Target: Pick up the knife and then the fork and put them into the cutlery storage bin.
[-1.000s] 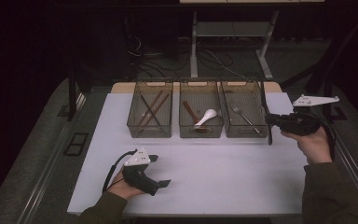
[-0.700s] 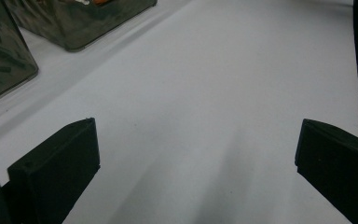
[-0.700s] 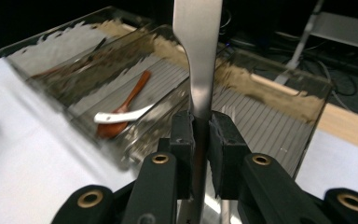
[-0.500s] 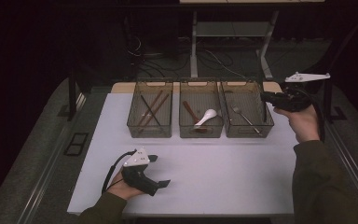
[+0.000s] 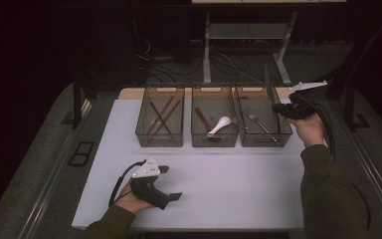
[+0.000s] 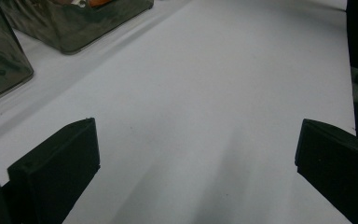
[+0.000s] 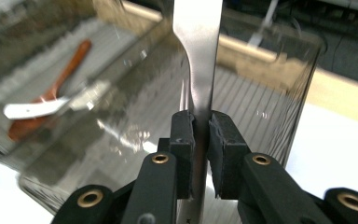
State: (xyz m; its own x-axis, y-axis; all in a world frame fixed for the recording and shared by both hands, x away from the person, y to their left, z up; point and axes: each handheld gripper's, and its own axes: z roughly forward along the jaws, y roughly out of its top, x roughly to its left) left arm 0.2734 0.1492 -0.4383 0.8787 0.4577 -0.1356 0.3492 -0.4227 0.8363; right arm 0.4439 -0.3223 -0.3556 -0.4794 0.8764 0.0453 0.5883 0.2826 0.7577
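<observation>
My right gripper (image 5: 280,105) is up over the rightmost bin (image 5: 263,140), and its pads are clamped on a flat metal utensil handle (image 7: 199,56), which stands up tall and thin from the grip. I can't tell what kind of head the utensil has, since its end runs out of the close view.

Down at the near left, my left gripper (image 5: 169,183) rests on the table (image 5: 238,184), jaws spread wide with nothing but bare tabletop between them.

The table is a plain white sheet, lit brighter than anything around it. Three clear bins sit in a row along its far edge, side by side: the left bin (image 5: 160,140) holds dark chopsticks (image 5: 161,115) lying crossed, the middle bin (image 5: 214,142) a white spoon (image 5: 220,124) resting across a brown wooden one (image 5: 204,119), and the rightmost bin a metal fork (image 5: 258,123) on its floor.

A strip of pale wood (image 5: 129,93) shows behind the bins. The room beyond is dark: grey floor, the metal legs of a stand (image 5: 208,55) past the table, loose cables (image 5: 229,62) on the ground, rails along both sides.
</observation>
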